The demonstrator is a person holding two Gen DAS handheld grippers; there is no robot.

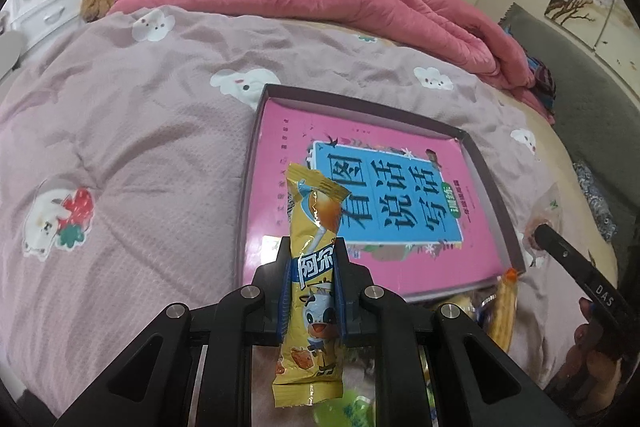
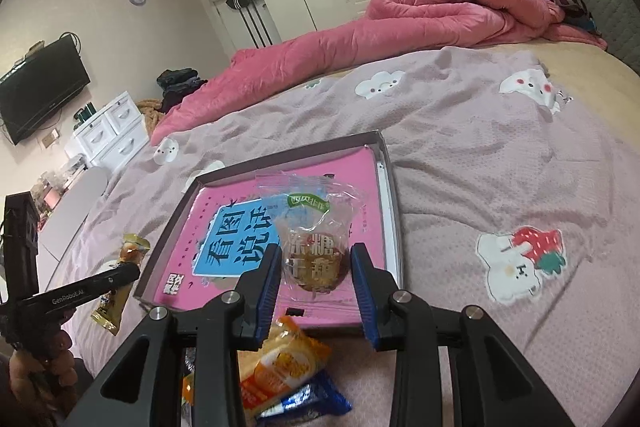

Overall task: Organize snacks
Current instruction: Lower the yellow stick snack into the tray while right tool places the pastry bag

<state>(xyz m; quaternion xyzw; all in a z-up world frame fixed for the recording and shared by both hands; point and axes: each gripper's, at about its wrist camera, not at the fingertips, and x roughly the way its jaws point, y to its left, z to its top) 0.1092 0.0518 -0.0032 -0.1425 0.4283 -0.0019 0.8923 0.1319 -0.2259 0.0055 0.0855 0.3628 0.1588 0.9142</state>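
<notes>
Two grippers are in my views, each clamped on one snack; in the left wrist view my left gripper (image 1: pixel 311 267), at bottom centre, grips a long yellow candy stick pack (image 1: pixel 314 263) printed with a cartoon cow, the pack standing upright between the blue pads with its crimped ends above and below them. Behind it, in the middle of the frame, a shallow dark-rimmed box (image 1: pixel 478 163) lies on the pale pink bedspread (image 1: pixel 140 147), and a pink book (image 1: pixel 280 147) with a blue title panel lies flat inside it. At the right edge I see the other gripper's black finger and part of a hand (image 1: pixel 592 347).

In the right wrist view my right gripper (image 2: pixel 316 267), at lower centre, pinches a clear packet holding a brown sweet (image 2: pixel 316 251), held up in front of the box; the pads press the wrapper's sides. Below the fingers, at bottom centre, an orange-and-white snack pack (image 2: pixel 280 363) and a blue wrapper (image 2: pixel 308 399) lie on the bedspread, just outside the box's near rim. A rumpled pink quilt (image 2: pixel 400 23) stretches across the upper part of the frame.
</notes>
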